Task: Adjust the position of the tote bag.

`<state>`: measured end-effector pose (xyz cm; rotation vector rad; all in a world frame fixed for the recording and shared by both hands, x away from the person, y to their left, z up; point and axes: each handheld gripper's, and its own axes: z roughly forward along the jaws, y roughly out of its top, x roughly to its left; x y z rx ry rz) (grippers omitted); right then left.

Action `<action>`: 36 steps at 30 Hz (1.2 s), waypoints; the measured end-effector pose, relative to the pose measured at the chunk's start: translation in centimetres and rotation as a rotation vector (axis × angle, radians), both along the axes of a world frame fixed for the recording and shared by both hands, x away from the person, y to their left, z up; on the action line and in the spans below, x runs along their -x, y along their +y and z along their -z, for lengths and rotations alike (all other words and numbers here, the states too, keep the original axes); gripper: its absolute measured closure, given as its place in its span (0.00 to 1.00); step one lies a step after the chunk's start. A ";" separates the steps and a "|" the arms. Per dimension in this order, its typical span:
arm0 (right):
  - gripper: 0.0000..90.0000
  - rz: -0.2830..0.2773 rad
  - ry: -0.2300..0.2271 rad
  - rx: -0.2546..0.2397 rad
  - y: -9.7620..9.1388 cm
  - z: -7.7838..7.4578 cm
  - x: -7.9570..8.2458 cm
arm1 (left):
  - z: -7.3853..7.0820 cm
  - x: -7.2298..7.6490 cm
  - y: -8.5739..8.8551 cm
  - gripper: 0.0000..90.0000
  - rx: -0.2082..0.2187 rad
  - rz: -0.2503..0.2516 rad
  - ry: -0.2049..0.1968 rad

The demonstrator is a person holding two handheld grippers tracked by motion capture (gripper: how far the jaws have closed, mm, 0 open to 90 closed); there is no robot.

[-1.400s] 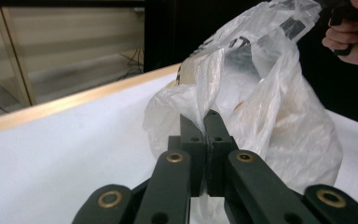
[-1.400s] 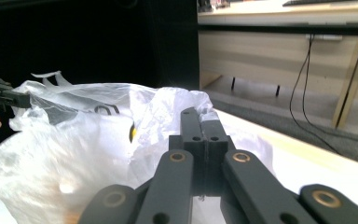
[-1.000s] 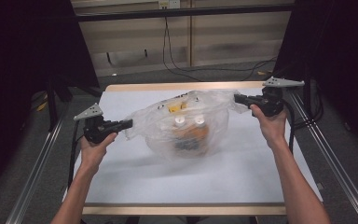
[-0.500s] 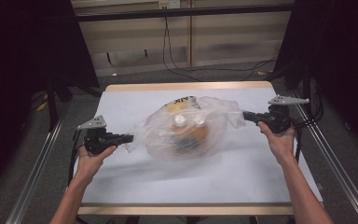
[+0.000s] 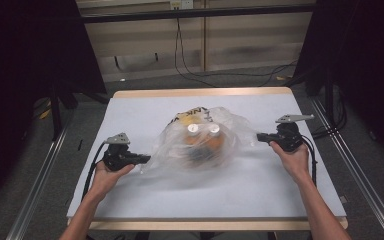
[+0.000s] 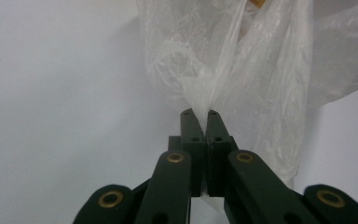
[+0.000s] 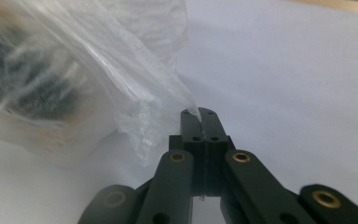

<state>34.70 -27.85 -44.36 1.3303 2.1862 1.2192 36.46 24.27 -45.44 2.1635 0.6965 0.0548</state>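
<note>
Left tool (image 6: 199, 113): jaws are pressing together on a gathered fold of the clear plastic bag (image 5: 200, 142), pinching its left edge just above the bench (image 5: 145, 107).
Right tool (image 7: 199, 112): jaws are likewise clamping shut on a thin twisted tip of the bag's opposite edge, film trailing away from the tips.
Bag position: it is sitting at mid-bench between the two tools, film sagging at both sides, contents resting on the white surface.
Contents: two white caps (image 5: 193, 128) and an orange mass are showing through the film; their exact nature is blurring out.
Risk, tearing: the thin film is being held by small pinches only, so pulling outward is likely to stretch or rip it at the jaws.
Risk, slipping: the right-hand pinch is catching very little film and may be slipping free under load.
Risk, spilling: uneven lifting is likely to tip the contents toward the lower side.
Writing: black letters on a yellow patch (image 5: 194, 114) are reading partly as "NK"; the rest is hiding in folds.
</note>
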 end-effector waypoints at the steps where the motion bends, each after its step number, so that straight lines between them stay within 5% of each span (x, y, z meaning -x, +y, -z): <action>1: 1.00 -0.002 0.005 0.008 0.1 0.2 -0.1 | 0.2 0.0 -0.1 1.00 -0.006 0.006 0.005; 5: 1.00 -0.001 0.061 0.032 0.0 1.8 -0.4 | 1.1 0.1 -1.3 1.00 -0.078 0.037 0.018; 13: 1.00 -0.010 0.116 0.092 0.1 3.4 -0.3 | 1.8 0.0 -1.2 1.00 -0.088 0.035 0.051; 15: 1.00 -0.001 0.124 0.107 0.1 3.6 -0.4 | 2.2 0.1 -1.3 1.00 -0.128 0.026 0.047; 19: 1.00 0.017 0.131 0.067 -0.9 4.1 -0.4 | 2.2 0.4 -1.0 0.99 -0.121 0.006 0.025; 22: 1.00 0.022 0.082 0.029 -1.3 3.4 -0.1 | 1.9 0.3 -0.7 0.83 -0.095 -0.010 0.029; 23: 1.00 0.021 0.045 -0.004 -1.6 2.7 0.1 | 1.7 0.2 -0.4 0.83 -0.072 -0.019 0.025; 24: 0.86 0.020 -0.038 -0.081 -1.9 0.7 0.8 | 1.4 0.2 -0.2 0.76 -0.048 -0.019 0.023; 26: 0.82 0.024 -0.056 -0.085 -1.9 -0.1 1.1 | 0.8 0.4 0.2 0.74 -0.003 -0.039 0.004; 27: 0.82 0.004 -0.110 -0.101 -1.8 -1.8 2.0 | 0.0 0.6 0.5 0.69 0.040 -0.052 -0.019; 29: 0.75 -0.002 -0.147 -0.110 -1.8 -3.1 2.8 | -1.1 0.8 0.9 0.61 0.071 -0.073 -0.050; 34: 0.64 -0.020 -0.206 -0.116 -1.7 -5.3 4.3 | -2.9 1.0 1.3 0.59 0.169 -0.103 -0.092; 36: 0.63 -0.029 -0.218 -0.119 -1.7 -6.2 4.8 | -3.2 1.0 1.2 0.59 0.164 -0.099 -0.099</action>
